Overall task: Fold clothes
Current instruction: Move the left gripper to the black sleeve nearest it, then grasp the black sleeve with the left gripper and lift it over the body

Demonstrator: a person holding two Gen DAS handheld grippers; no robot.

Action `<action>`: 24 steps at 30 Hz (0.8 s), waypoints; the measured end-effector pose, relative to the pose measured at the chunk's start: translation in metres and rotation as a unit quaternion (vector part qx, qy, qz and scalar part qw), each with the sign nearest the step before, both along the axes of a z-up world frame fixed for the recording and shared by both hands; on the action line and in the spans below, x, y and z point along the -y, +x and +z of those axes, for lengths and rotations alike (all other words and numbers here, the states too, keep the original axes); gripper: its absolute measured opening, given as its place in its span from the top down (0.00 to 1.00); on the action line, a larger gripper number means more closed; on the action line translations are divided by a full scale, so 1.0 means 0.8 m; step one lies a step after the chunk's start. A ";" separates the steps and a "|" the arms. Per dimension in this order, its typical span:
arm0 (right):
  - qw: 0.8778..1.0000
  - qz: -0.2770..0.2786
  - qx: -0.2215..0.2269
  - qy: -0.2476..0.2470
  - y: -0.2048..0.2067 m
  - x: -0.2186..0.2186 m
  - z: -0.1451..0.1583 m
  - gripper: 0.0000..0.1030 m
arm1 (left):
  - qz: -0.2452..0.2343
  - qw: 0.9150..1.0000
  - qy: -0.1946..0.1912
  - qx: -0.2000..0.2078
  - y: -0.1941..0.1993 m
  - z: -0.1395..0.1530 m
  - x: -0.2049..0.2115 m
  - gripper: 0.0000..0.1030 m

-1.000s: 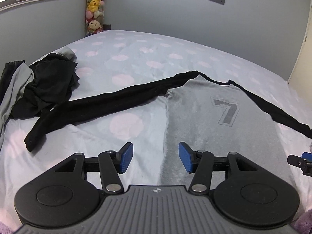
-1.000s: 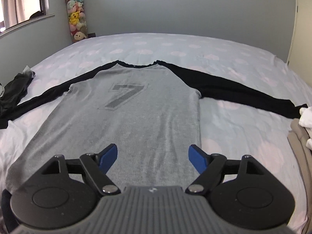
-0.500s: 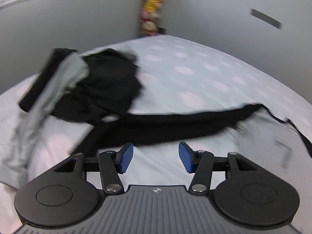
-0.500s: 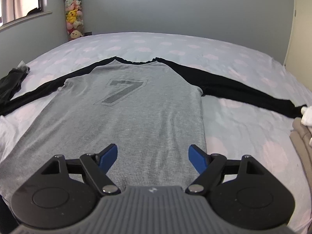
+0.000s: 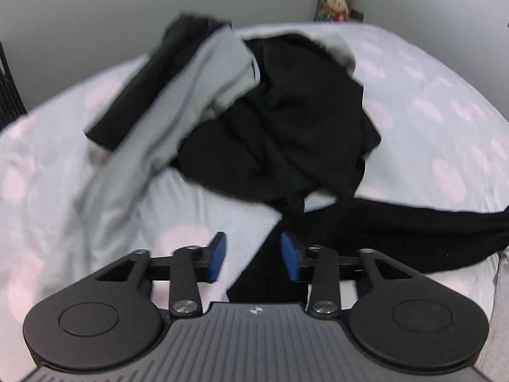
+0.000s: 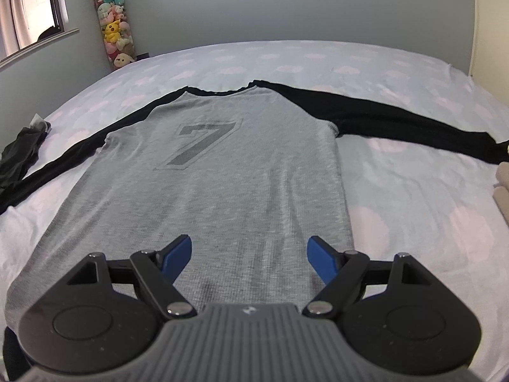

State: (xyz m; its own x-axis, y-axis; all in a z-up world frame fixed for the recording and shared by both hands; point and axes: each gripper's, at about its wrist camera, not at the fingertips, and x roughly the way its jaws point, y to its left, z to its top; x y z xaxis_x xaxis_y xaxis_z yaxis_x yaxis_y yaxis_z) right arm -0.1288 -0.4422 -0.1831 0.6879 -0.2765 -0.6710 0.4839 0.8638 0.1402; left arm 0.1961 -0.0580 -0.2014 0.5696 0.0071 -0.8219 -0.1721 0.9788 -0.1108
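Note:
A grey shirt (image 6: 219, 184) with a "7" and black sleeves lies flat on the bed. Its left sleeve (image 5: 397, 226) runs across the left wrist view, and the cuff end lies between and under the fingers. My left gripper (image 5: 253, 254) is open just above that cuff end. My right gripper (image 6: 249, 256) is open and empty above the shirt's lower hem. The right sleeve (image 6: 413, 124) stretches toward the right edge of the bed.
A heap of black and grey clothes (image 5: 254, 111) lies just beyond the left gripper, also at the left in the right wrist view (image 6: 19, 156). Folded beige items (image 6: 502, 184) sit at the bed's right edge. A column of plush toys (image 6: 113, 31) stands in the corner.
My left gripper has swung left from the shirt's body to the left sleeve's cuff end, near the clothes heap. My right gripper has edged slightly forward over the hem. Both stayed open.

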 end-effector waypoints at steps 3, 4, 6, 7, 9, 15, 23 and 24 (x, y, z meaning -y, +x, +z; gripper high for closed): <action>1.000 -0.002 0.013 0.016 0.002 0.006 -0.002 0.21 | 0.003 1.000 -0.025 0.006 -0.001 -0.012 -0.002 0.92; 1.000 -0.003 0.017 0.020 0.002 0.009 -0.002 0.21 | 0.004 1.000 -0.021 0.009 -0.002 -0.010 -0.001 0.97; 0.999 -0.005 0.024 0.029 0.005 0.015 -0.002 0.21 | 0.002 1.000 -0.014 0.017 -0.001 -0.002 0.002 0.98; 0.999 -0.005 0.027 0.033 0.007 0.020 -0.002 0.21 | 0.000 1.000 -0.012 0.023 0.002 0.005 0.005 0.98; 0.999 -0.004 0.025 0.039 0.018 0.033 -0.001 0.21 | -0.010 0.999 -0.007 0.039 0.007 0.024 0.012 0.99; 0.998 0.016 -0.017 0.052 0.074 0.091 0.006 0.21 | -0.058 0.991 -0.021 0.117 0.027 0.125 0.056 0.99; 0.996 0.080 -0.029 0.027 0.144 0.146 0.014 0.45 | -0.180 0.957 -0.048 0.223 0.023 0.271 0.195 0.99; 0.996 0.084 -0.024 0.027 0.148 0.150 0.013 0.46 | -0.197 0.951 -0.047 0.233 0.021 0.288 0.216 0.99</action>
State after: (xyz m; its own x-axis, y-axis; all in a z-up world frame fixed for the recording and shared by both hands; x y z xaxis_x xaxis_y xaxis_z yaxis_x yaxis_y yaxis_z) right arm -0.0103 -0.5621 -0.1729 0.6887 -0.1219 -0.7147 0.3401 0.9249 0.1700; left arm 0.2127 -0.2305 0.0289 0.8158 -0.3429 -0.4657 0.2947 0.9393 -0.1755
